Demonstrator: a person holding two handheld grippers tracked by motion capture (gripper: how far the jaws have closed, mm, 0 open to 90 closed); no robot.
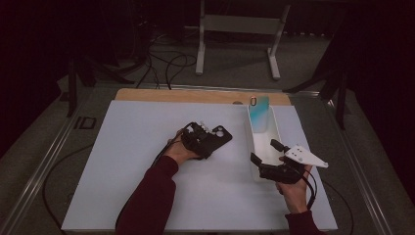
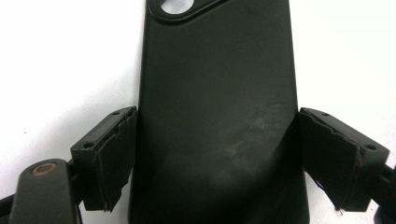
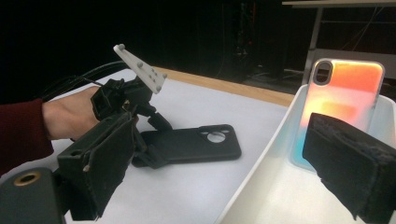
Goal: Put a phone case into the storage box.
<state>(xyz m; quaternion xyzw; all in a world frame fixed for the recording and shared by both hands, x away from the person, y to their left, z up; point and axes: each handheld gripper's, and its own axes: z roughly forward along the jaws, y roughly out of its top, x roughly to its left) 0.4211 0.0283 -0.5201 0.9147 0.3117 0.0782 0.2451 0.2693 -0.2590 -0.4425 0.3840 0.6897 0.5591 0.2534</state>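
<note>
A black phone case (image 1: 221, 133) (image 2: 215, 84) (image 3: 196, 142) lies flat on the white table top, camera hole at its far end. My left gripper (image 1: 209, 141) (image 2: 217, 154) (image 3: 148, 150) straddles its near end, and both pads (image 2: 116, 154) rest against the case's long edges. A second phone case (image 1: 258, 113) (image 3: 343, 98), coloured orange to teal, leans upright at the far end of a narrow white bin (image 1: 267, 138) (image 3: 261, 172). My right gripper (image 1: 264, 152) (image 3: 219, 158) stands open at the bin's near end, one jaw outside the bin's wall and the other over its inside, gripping nothing.
The white sheet (image 1: 137, 161) covers most of the table, with a wooden strip (image 1: 186, 95) along its far edge. Cables and a metal stand's legs (image 1: 237, 44) lie on the floor beyond. The person's sleeved forearm (image 1: 151, 196) comes in from the bottom.
</note>
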